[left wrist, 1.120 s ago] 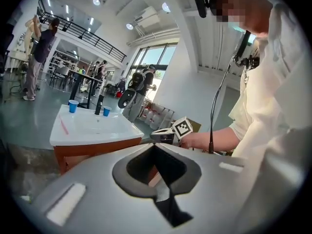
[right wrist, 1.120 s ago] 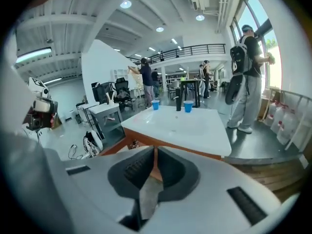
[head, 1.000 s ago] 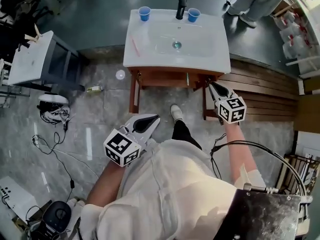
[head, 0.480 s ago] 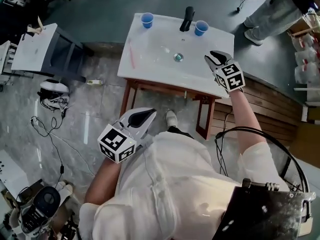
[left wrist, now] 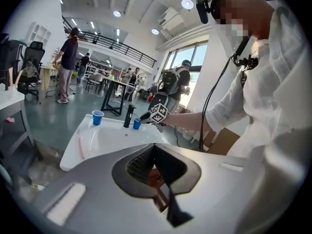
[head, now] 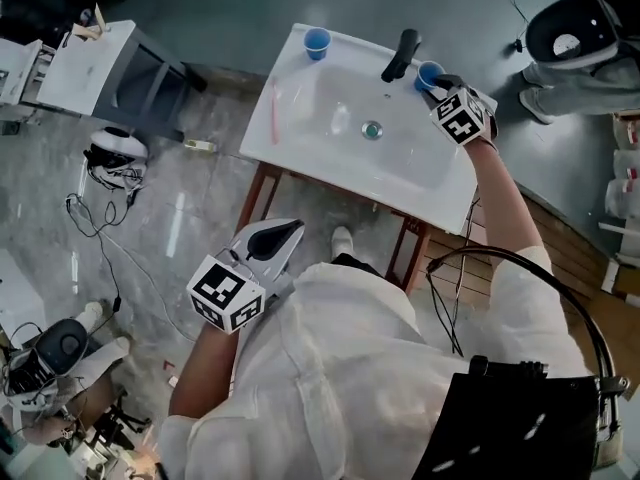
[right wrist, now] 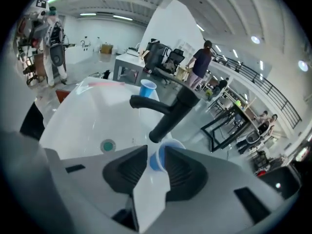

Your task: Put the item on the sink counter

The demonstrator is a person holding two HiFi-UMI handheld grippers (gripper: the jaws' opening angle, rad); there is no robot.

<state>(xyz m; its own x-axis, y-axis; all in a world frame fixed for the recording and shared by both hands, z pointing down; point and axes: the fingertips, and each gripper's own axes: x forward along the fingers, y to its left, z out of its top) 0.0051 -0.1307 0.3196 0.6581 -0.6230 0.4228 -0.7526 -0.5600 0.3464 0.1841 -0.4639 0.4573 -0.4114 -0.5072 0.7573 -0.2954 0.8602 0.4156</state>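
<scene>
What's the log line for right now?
right tongs: open, just opened, nothing gripped | blue cup: on sink counter beside faucet, just past right tips | left tongs: shut, empty, short of counter

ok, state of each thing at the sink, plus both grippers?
right gripper: jaws just opened, right blue cup between them, ungripped
right blue cup: upright on sink counter
left blue cup: upright on sink counter
faucet: no water visible
left gripper: shut, empty

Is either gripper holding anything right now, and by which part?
Nothing is held. The right gripper jaws have just opened, with the small blue plastic cup at their tips, not gripped. The left gripper is shut, empty.
</scene>
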